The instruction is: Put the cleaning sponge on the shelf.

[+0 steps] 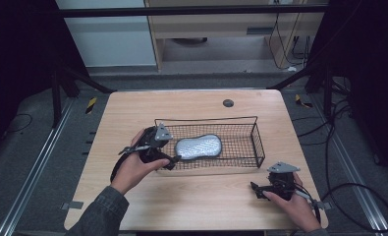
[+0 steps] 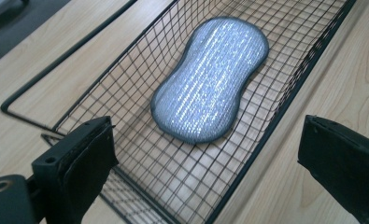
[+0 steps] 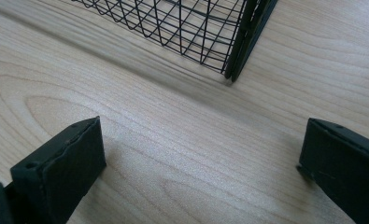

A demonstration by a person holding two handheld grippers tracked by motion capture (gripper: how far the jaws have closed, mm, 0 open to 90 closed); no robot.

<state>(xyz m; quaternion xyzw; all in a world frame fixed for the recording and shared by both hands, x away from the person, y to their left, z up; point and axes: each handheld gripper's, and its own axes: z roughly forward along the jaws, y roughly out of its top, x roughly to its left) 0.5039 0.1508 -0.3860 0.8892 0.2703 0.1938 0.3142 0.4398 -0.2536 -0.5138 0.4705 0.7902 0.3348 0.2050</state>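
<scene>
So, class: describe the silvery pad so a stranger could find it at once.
On the light wooden table stands a black wire-mesh basket. Flat on its floor, toward the left end, lies a silver-grey, peanut-shaped scouring pad, the basket's sole content, shiny with a dark rim.

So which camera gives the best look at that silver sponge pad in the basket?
The left gripper view: the silver sponge pad lies close and whole on the wire basket floor, its woven sheen clear. The high view shows it small, in the basket's left half. The right gripper view catches a basket corner and bare table.
</scene>
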